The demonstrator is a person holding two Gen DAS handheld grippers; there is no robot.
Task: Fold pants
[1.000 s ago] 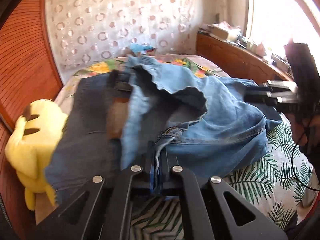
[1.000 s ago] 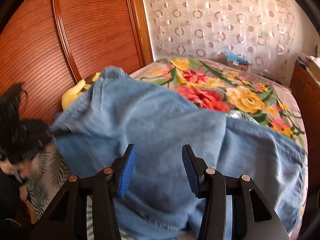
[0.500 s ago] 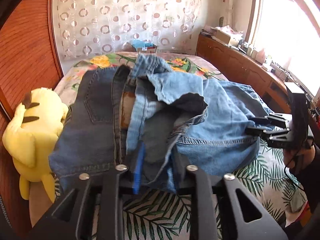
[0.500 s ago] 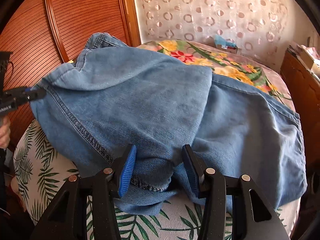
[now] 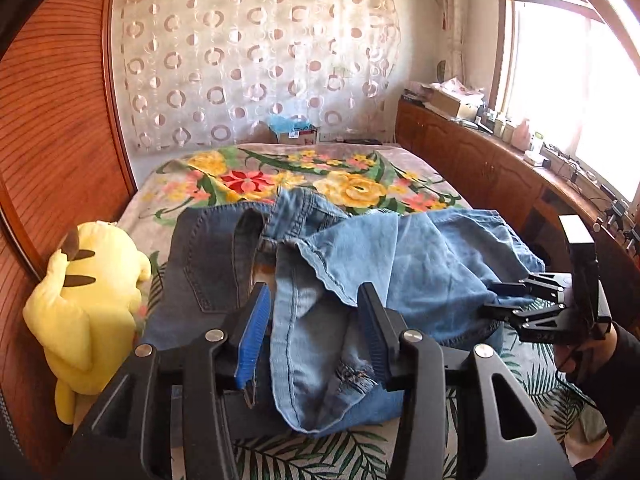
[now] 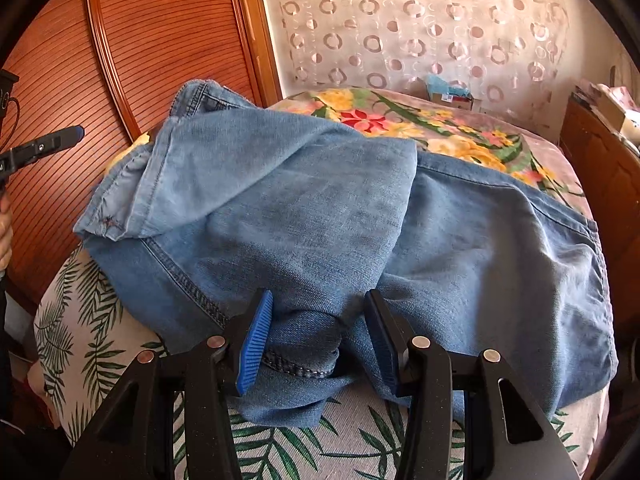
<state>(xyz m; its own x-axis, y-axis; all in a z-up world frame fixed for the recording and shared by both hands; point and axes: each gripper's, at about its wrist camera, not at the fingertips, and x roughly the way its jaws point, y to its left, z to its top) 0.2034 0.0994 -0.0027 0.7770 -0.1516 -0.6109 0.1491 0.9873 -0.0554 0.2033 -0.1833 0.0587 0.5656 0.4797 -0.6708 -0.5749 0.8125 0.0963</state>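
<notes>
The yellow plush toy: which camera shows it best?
The left wrist view. There the yellow plush toy is seen nearly whole, lying at the bed's left edge beside the dark jeans. The right wrist view shows only a thin yellow sliver of it peeking out behind the light blue jeans.

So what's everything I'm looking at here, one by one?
light jeans: one, pale blue, heaped across the bed's near end
dark jeans: one, dark blue, beside the light pair
plush toy: one, yellow, by the wooden wall
bedspread: one, floral, leaf-print at the near end
curtain: one, pale with rings, far wall
cabinet: one, brown, under the window
left hand-held gripper: black with blue pads, jaws opening, denim between them
right hand-held gripper: black with blue pads, open astride a denim fold
</notes>
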